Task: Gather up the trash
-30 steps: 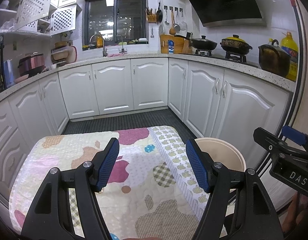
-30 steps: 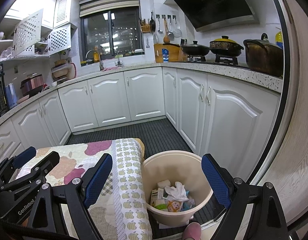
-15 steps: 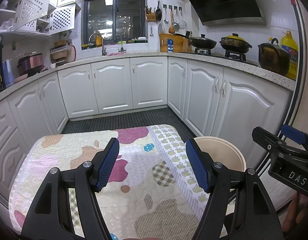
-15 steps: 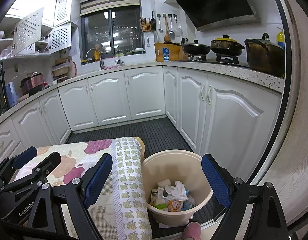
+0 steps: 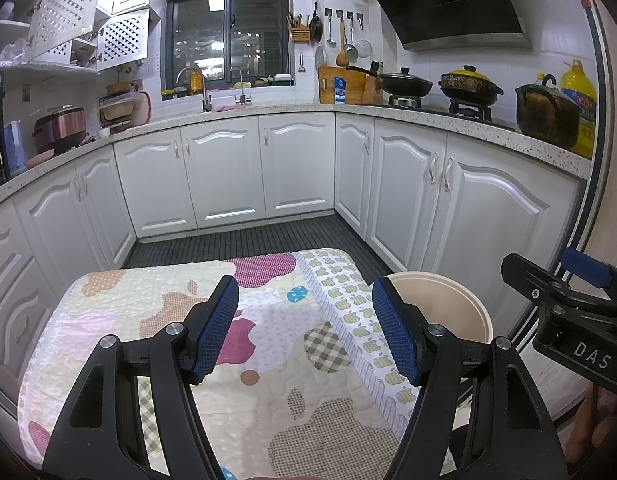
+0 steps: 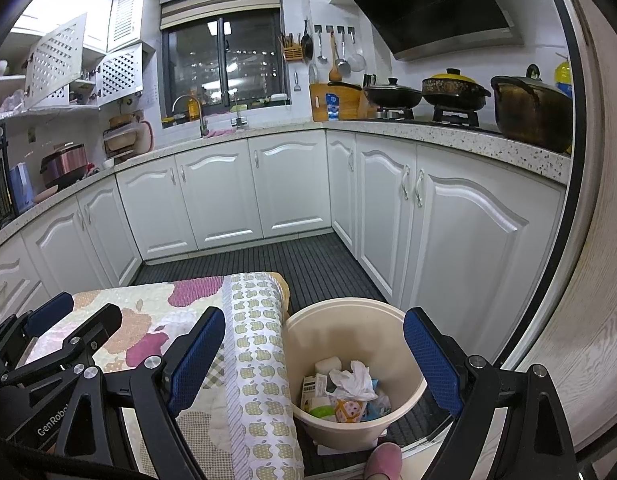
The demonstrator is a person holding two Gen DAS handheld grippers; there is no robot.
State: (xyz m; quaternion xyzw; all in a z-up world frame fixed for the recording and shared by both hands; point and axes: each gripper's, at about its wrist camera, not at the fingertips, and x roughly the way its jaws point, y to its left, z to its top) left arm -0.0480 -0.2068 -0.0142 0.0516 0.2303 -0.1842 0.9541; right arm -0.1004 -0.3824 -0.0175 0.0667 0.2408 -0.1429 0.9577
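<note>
Left wrist view, right gripper (image 5: 564, 280) lettered "DAS"

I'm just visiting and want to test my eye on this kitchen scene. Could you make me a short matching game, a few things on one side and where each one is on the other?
Things:
1. crumpled tissue
2. patchwork cloth
3. black wok
4. cream bin

Places:
A. on the stove
B. on the floor beside the table
C. spread over the table
D. inside the bin, on top of the rubbish

Pairs: 1-D, 2-C, 3-A, 4-B
</note>
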